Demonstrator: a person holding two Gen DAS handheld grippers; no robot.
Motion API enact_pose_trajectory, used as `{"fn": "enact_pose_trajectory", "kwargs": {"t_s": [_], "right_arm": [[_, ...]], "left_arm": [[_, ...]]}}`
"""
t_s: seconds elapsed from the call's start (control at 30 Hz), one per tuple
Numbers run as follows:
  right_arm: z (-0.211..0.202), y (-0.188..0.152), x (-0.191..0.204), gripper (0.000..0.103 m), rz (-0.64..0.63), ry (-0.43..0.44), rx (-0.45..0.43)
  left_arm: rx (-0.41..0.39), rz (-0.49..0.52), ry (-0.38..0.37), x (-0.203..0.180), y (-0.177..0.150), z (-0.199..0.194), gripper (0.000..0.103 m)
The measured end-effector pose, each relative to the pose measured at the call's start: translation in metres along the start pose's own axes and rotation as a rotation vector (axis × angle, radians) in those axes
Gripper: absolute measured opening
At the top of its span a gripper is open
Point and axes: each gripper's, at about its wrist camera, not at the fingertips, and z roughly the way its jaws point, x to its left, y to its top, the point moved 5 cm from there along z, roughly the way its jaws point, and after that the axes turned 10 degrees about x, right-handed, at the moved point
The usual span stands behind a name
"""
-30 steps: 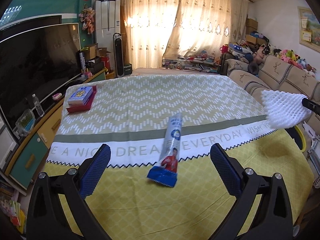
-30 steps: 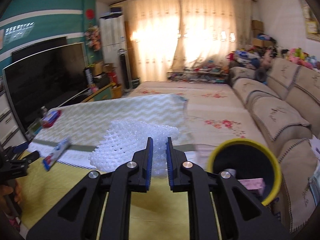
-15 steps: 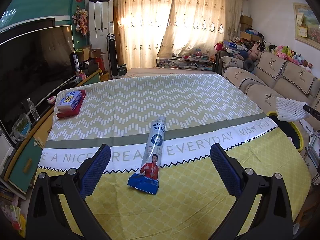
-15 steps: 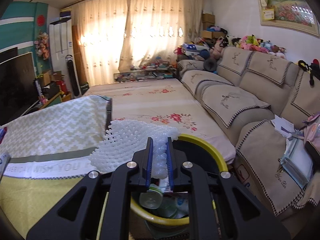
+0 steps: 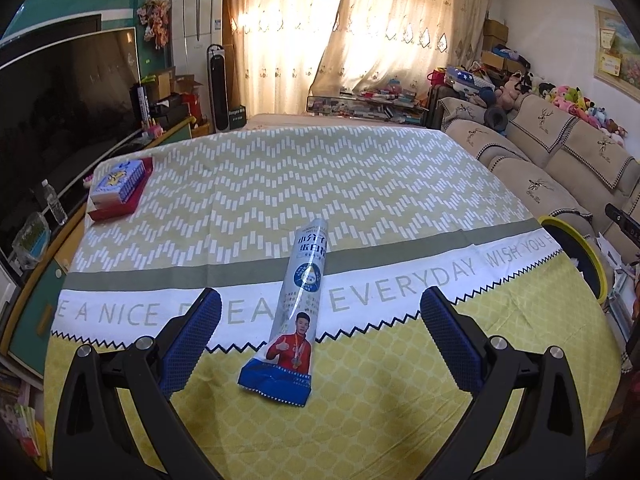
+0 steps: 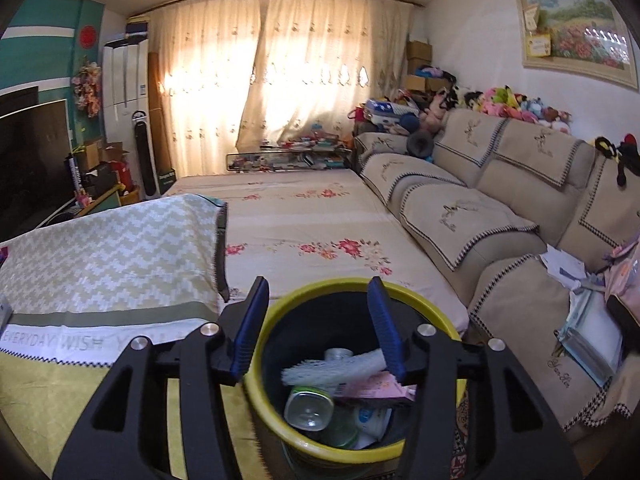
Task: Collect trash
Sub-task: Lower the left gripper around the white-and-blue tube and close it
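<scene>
Foam net point(image 6: 336, 368): lies inside the bin, just below and between the right gripper's parted jaws, on top of a can point(image 6: 309, 407) and a pink wrapper point(image 6: 376, 390); judged released there, since that is where trash belongs.
Bin point(image 6: 280, 432): yellow-rimmed, directly under the right gripper, beside the covered table's edge.
Right gripper point(image 6: 318, 320): jaws have just been opening, about half spread; nothing pressed between the pads.
Tube wrapper point(image 5: 298, 314): long printed packet lying flat on the tablecloth point(image 5: 400, 380), between and just ahead of the left gripper's jaws; likely the next piece.
Left gripper point(image 5: 320, 336): spread wide, empty, straddling the wrapper without touching it.
</scene>
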Motion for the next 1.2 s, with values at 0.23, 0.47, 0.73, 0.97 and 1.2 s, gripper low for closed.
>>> {"fn": "enact_pose_trajectory", "kwargs": {"t_s": [0.23, 0.47, 0.73, 0.97, 1.2], "right_arm": [[-0.005, 0.003, 0.021, 0.051, -0.021, 0.040, -0.005], [-0.002, -0.001, 0.025, 0.051, -0.022, 0.048, 0.011], [-0.004, -0.002, 0.029, 0.052, -0.021, 0.068, 0.012], [-0.003, -0.005, 0.034, 0.052, -0.027, 0.088, 0.020], [-0.003, -0.005, 0.035, 0.052, -0.027, 0.098, 0.023]], "left_arm": [[0.061, -0.030, -0.028, 0.004, -0.001, 0.017, 0.098], [0.078, -0.032, -0.040, 0.004, 0.003, 0.024, 0.098], [0.111, -0.035, -0.042, 0.000, 0.007, 0.035, 0.098], [0.145, -0.053, -0.047, 0.004, 0.009, 0.045, 0.098], [0.164, -0.058, -0.029, 0.005, 0.014, 0.053, 0.077]]}}
